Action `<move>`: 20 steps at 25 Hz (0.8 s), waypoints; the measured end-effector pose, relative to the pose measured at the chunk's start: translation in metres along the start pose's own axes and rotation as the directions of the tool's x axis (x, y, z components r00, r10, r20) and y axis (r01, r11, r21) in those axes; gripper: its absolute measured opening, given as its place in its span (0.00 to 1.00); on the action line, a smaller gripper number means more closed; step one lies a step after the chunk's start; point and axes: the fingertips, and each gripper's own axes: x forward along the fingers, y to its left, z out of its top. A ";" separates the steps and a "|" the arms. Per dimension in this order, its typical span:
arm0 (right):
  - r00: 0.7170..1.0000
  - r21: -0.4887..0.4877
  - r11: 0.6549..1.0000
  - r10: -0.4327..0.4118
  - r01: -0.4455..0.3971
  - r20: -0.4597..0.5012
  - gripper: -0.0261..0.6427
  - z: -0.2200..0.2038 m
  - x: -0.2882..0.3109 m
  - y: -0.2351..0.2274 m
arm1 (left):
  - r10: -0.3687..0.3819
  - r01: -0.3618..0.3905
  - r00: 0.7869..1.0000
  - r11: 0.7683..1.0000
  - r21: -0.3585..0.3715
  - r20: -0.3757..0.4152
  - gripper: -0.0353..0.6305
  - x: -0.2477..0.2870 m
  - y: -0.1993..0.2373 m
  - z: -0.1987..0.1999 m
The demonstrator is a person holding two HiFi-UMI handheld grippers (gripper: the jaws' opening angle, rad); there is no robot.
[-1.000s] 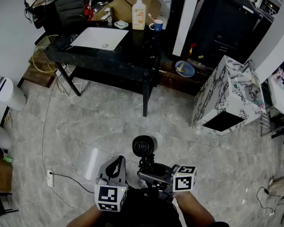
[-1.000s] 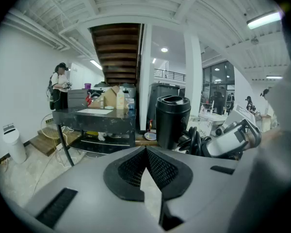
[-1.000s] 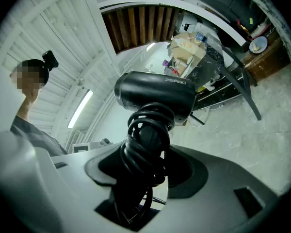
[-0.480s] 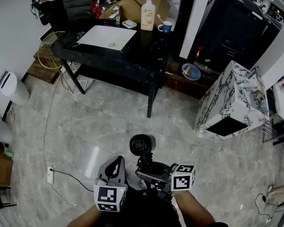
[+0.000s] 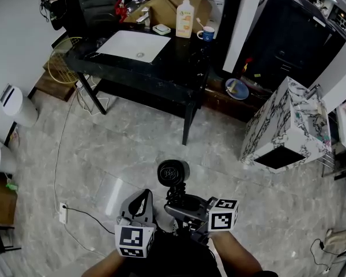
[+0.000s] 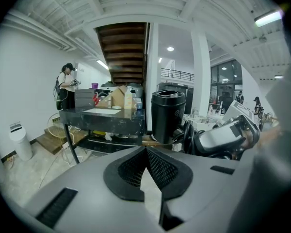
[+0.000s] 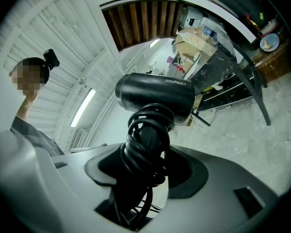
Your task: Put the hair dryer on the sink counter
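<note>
right gripper (image 7: 143,176) clamped on hair dryer (image 7: 155,98) | left gripper (image 6: 146,154) jaws together | sink counter (image 5: 161,62) far, soap bottle (image 5: 185,16) and mug (image 5: 207,34) at its right | marble cabinet (image 5: 288,126) right

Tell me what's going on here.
The right gripper holds a black hair dryer, its jaws clamped on the cord-wrapped handle. The left gripper is shut and empty beside it. The sink counter stands ahead across the floor, with a soap bottle and a mug on it. The dryer is not there yet.
</note>
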 end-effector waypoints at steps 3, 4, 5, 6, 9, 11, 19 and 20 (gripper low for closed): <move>1.000 -0.001 1.000 -0.009 0.009 0.008 0.43 0.010 0.009 -0.006 | 0.004 -0.004 1.000 1.000 -0.002 -0.003 0.06 0.007 0.010 0.004; 1.000 -0.005 1.000 -0.013 0.013 0.010 0.43 0.014 0.013 -0.007 | 0.004 -0.004 1.000 1.000 0.000 -0.002 0.06 0.010 0.014 0.007; 1.000 -0.009 1.000 -0.018 0.018 0.011 0.43 0.019 0.017 -0.008 | 0.004 -0.004 1.000 1.000 0.003 -0.001 0.06 0.013 0.019 0.010; 1.000 -0.013 1.000 -0.026 0.027 0.012 0.43 0.024 0.023 -0.010 | 0.003 -0.003 1.000 1.000 0.005 0.000 0.06 0.016 0.024 0.013; 0.997 -0.027 0.997 -0.072 0.072 0.011 0.43 0.036 0.039 -0.019 | -0.006 0.006 1.000 1.000 0.011 0.007 0.06 0.028 0.041 0.024; 0.995 -0.029 0.995 -0.094 0.095 0.013 0.43 0.045 0.052 -0.024 | -0.014 0.014 1.000 1.000 0.013 0.016 0.06 0.036 0.053 0.032; 0.991 -0.034 0.990 -0.133 0.134 0.032 0.43 0.082 0.107 -0.036 | -0.055 0.055 0.998 0.998 0.019 0.027 0.06 0.069 0.108 0.058; 0.990 -0.033 0.989 -0.140 0.141 0.036 0.43 0.085 0.114 -0.038 | -0.062 0.062 0.998 0.998 0.020 0.025 0.06 0.073 0.116 0.061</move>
